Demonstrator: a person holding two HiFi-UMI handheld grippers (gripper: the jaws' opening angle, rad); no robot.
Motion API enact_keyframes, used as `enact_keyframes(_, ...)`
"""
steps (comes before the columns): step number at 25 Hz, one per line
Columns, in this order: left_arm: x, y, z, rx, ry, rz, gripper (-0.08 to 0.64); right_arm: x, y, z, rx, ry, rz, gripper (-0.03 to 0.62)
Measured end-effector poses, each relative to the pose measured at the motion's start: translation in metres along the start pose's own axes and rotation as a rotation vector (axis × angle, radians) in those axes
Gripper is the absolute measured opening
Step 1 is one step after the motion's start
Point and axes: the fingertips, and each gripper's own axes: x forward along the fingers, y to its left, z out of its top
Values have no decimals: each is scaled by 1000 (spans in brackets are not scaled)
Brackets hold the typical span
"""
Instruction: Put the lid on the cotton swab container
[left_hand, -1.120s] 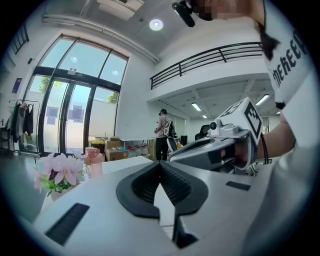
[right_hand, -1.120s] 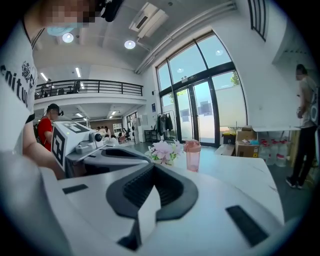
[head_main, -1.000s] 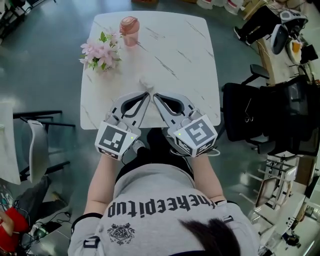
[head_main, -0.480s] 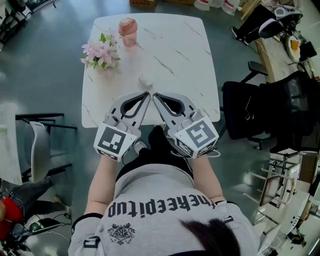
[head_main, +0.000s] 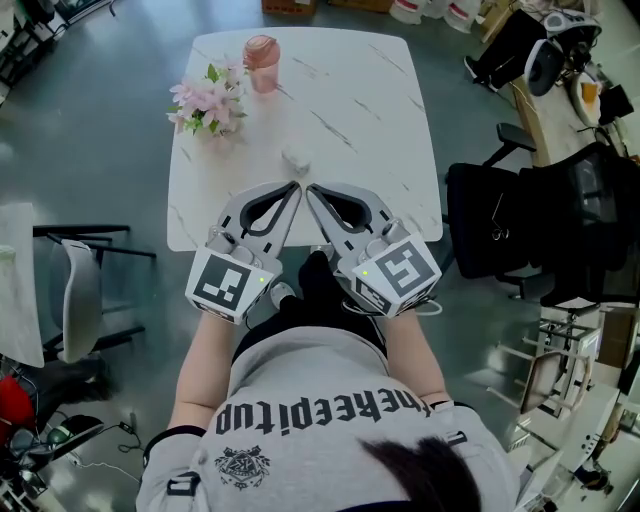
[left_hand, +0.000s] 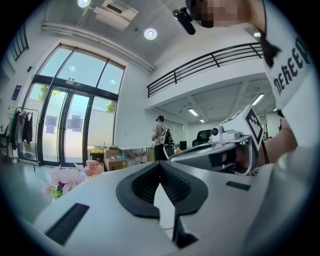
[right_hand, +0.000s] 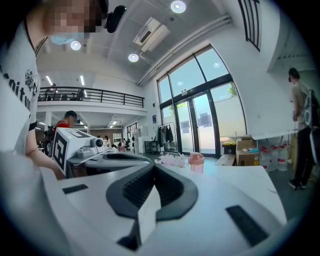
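The person is holding both tools over the near edge of the white marble table (head_main: 370, 110), with the tips angling toward each other and almost meeting. The left gripper (head_main: 294, 186) is showing its jaws pressed together with nothing between them, and the right gripper (head_main: 309, 189) is likewise closed and empty.

The cotton swab container (head_main: 295, 158) is sitting just beyond the tips, about midway between the table's left and right edges and nearer the near edge than the far one. It is too small to tell whether a lid is already on it. Pink flowers (head_main: 205, 100) are lying toward the far left corner, and a pink tumbler (head_main: 260, 48) is standing at the far edge.

Advancing with the jaws closed would probably shove or tip the small, light container. The crowded tips could also be bumping each other.
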Motion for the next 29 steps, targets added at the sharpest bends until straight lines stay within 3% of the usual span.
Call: enact_keyframes(29, -13, -2, 1, 5, -26, -19, 15, 4, 11, 3, -19, -5, -13, 12)
